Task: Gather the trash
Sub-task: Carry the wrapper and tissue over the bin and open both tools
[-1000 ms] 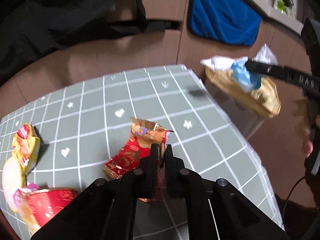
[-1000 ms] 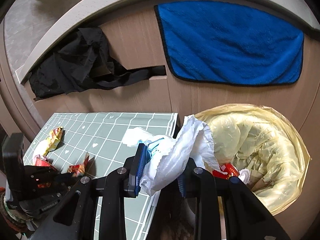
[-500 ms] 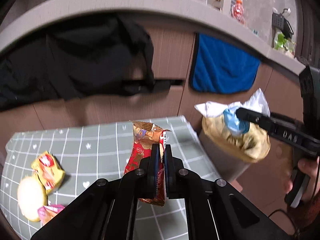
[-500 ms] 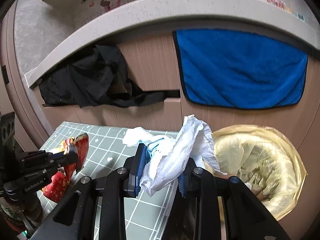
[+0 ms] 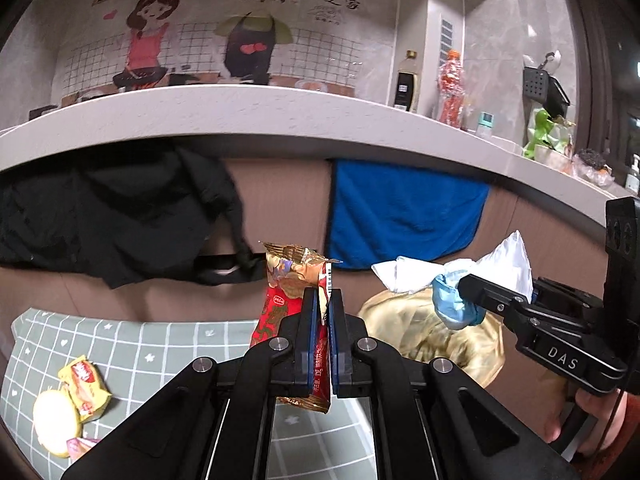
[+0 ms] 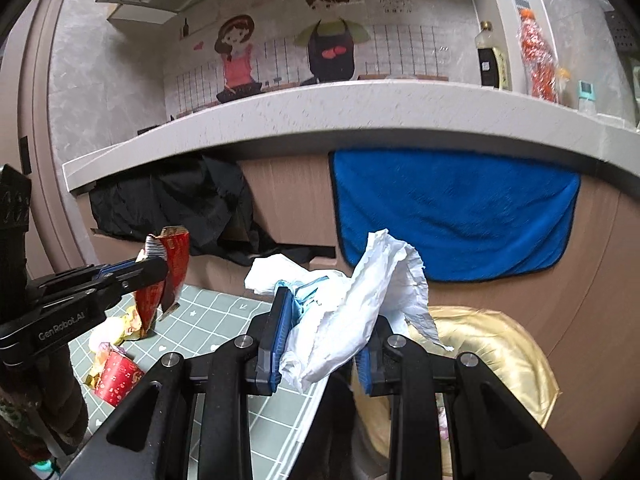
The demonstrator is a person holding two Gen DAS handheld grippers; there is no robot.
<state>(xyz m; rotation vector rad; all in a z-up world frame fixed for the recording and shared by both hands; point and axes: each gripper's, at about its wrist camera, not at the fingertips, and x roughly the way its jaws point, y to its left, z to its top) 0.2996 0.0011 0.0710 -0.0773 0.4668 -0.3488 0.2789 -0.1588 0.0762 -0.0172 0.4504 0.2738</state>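
Observation:
My left gripper (image 5: 323, 300) is shut on a red and gold snack wrapper (image 5: 286, 292) and holds it in the air above the green grid table (image 5: 168, 340). It also shows in the right wrist view (image 6: 160, 268) with the wrapper (image 6: 174, 264). My right gripper (image 6: 324, 320) is shut on crumpled white paper with a blue mask (image 6: 360, 300), held at the table's right edge, left of the trash bin with a yellow bag (image 6: 500, 352). The bin (image 5: 424, 332) lies beyond my left gripper to the right.
A yellow packet (image 5: 84, 380), a round white item (image 5: 56, 424) and a red cup (image 6: 118, 376) lie on the table's left part. A black cloth (image 5: 120, 216) and a blue towel (image 5: 404, 216) hang on the counter front behind.
My left gripper has lifted the red wrapper off the table and tilted up. My right gripper has tilted up too, still holding the paper beside the bin.

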